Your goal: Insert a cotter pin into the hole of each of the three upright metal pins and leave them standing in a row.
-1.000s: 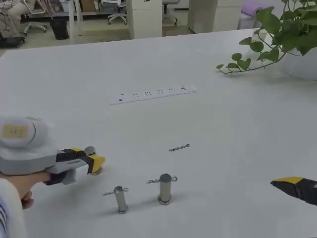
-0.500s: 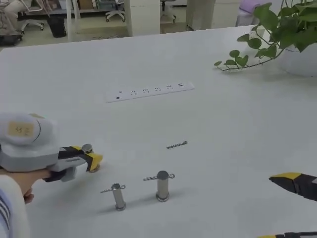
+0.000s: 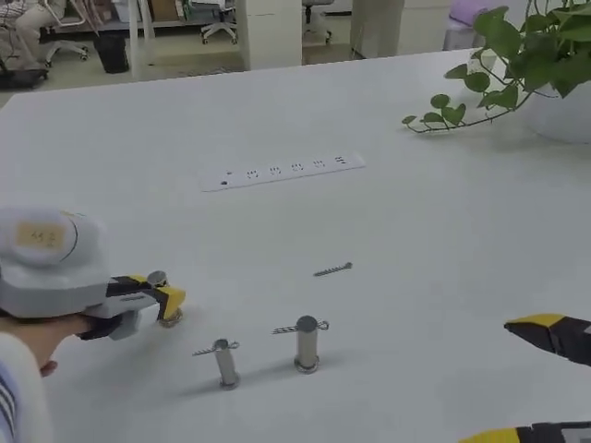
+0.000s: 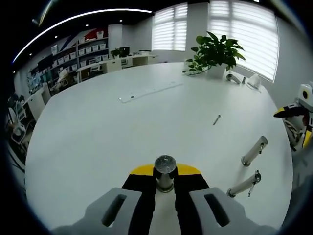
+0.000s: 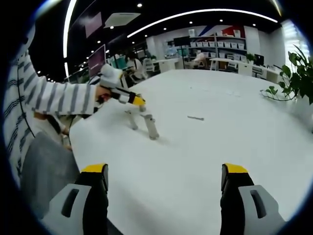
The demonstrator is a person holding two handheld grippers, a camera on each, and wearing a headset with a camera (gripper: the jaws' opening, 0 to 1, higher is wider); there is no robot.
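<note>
The middle pin (image 3: pixel 224 363) and right pin (image 3: pixel 306 344) stand upright, each with a cotter through it. The third pin (image 4: pixel 165 169) stands at their left, clenched in the left gripper (image 3: pixel 168 300) and apparently unpinned (the last cotter pin (image 3: pixel 332 269) lies loose just beyond the row). The right gripper (image 5: pixel 164 176) hangs spread and empty off to the right, and the table (image 3: pixel 416 240) is bare around the work, with the power strip (image 3: pixel 284 172) and plant (image 3: pixel 531 46) well apart toward the far edge.

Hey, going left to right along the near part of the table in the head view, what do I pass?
The left gripper shut on a bare metal pin → left cottered pin → right cottered pin → the open right gripper.
</note>
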